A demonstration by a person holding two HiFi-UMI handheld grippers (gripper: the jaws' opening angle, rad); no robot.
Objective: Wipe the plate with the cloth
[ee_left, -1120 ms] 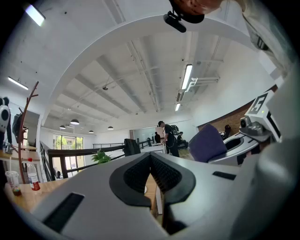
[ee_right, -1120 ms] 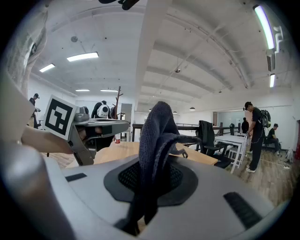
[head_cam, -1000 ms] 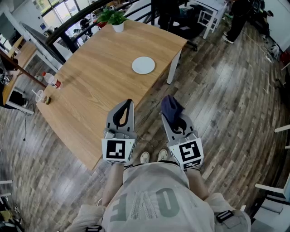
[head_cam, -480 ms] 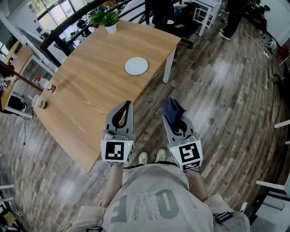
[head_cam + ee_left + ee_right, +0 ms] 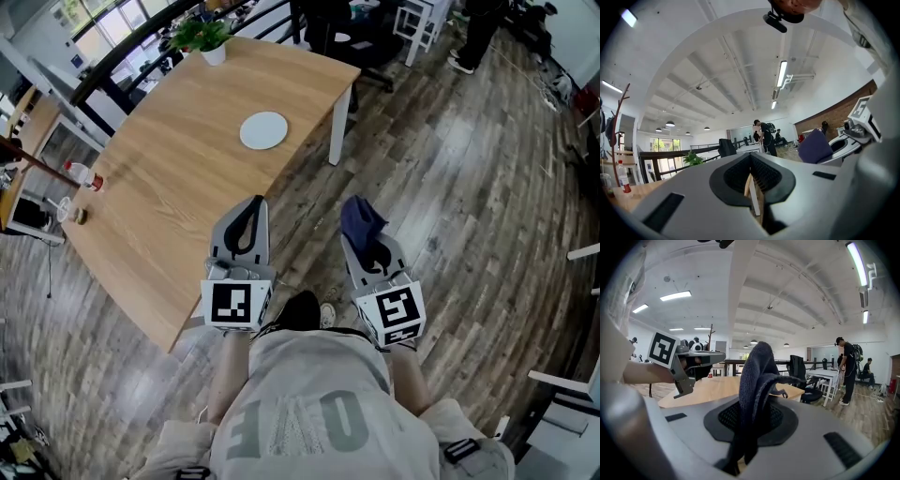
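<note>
At the far left edge of your worktop (image 5: 178,159) stands a clear bottle (image 5: 82,174) with red on it, and a small cup (image 5: 63,208) sits just beside it. A potted plant (image 5: 204,37) stands at the far corner. The plate (image 5: 263,130), white and round, lies flat on the wood to the right of the middle. It is close to the right-hand edge, between the plant and you, and well apart from both tools. Your left hand-held gripper (image 5: 251,208) shows over the near edge of the worktop and points toward the plate. Its own view shows the dark pads brought together with nothing between them, only a sliver of wood visible through the slit. Below it, at your feet, a dark shoe (image 5: 302,309) rests on the plank floor (image 5: 450,206). Your right hand-held gripper (image 5: 364,242) is beside the left one and apart from it. From your head it is over the floor, to the right of the worktop's edge. Its jaws are clamped on the cloth (image 5: 358,220), dark blue and bunched, which stands up out of the pads and folds over at the top. In the right gripper view the cloth (image 5: 757,380) hides the middle of the worktop beyond it. Farther right, a person (image 5: 845,366) stands by a white table (image 5: 824,376).
</note>
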